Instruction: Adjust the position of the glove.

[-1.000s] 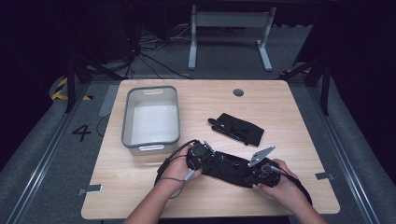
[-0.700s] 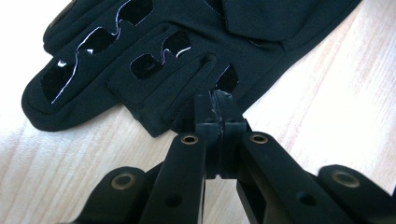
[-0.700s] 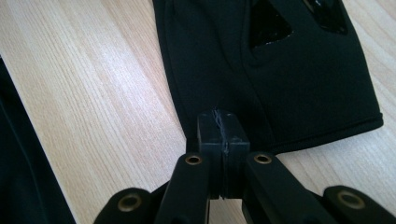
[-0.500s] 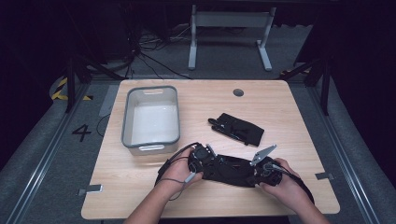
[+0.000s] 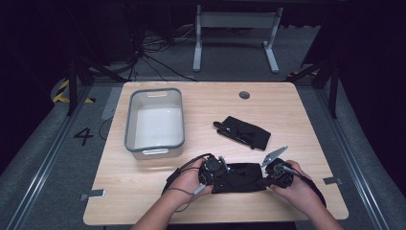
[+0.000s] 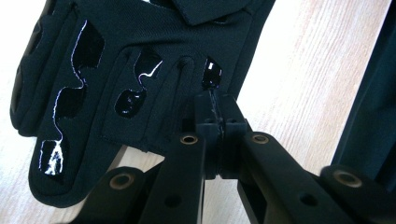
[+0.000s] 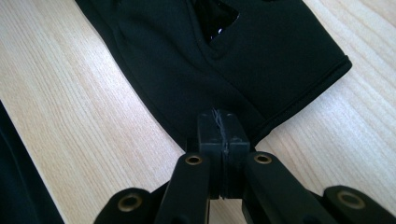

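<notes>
Since the earlier frame the held glove (image 5: 238, 177) and both grippers have shifted slightly left along the near edge of the table (image 5: 306, 120). From above, a second glove (image 5: 243, 132) lies farther off, a grey bin (image 5: 155, 122) to the left. The left gripper (image 6: 217, 109) pinches a fingertip, jaws closed. The right gripper (image 7: 222, 128) is clamped on the cuff edge.
</notes>
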A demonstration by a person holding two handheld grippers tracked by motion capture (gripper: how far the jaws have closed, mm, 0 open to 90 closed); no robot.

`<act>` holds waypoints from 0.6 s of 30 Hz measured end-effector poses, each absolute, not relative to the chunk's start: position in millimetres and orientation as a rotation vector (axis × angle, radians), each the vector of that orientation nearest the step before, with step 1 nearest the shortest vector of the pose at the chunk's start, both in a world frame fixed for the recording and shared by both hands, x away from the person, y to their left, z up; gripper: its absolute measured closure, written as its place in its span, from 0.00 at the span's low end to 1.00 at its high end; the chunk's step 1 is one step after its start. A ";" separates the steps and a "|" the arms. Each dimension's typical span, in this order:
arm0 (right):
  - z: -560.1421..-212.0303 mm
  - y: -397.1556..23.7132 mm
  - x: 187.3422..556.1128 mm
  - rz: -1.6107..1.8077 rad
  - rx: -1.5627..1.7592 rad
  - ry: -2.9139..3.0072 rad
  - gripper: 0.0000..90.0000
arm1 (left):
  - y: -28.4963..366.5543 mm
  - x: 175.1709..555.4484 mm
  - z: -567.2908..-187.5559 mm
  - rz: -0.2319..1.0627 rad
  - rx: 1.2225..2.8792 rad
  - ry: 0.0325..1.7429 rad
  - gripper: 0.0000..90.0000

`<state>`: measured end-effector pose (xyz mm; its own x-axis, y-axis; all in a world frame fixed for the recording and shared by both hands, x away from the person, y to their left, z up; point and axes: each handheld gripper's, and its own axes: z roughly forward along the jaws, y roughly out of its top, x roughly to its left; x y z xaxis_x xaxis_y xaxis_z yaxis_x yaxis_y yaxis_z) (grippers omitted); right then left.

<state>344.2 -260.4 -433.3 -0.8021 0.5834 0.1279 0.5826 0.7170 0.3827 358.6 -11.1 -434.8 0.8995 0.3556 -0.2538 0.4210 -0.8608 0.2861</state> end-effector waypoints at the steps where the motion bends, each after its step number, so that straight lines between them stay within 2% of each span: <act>1: -433.1 -261.1 344.3 0.644 0.990 2.911 1.00 | -12.1 357.7 -435.3 -0.280 2.722 0.567 0.98; 11: -431.5 -267.1 340.5 0.590 1.019 2.930 1.00 | -22.0 351.8 -435.0 -0.307 2.737 0.513 0.97; 18: -426.4 -267.3 338.0 0.671 0.987 2.942 1.00 | -21.6 352.1 -430.5 -0.315 2.708 0.489 0.84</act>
<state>338.0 -267.3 -426.4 -0.8063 0.5688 0.1620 0.5828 0.7176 0.3812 352.1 -21.6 -430.5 0.9149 0.2921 -0.2788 0.3747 -0.8715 0.3165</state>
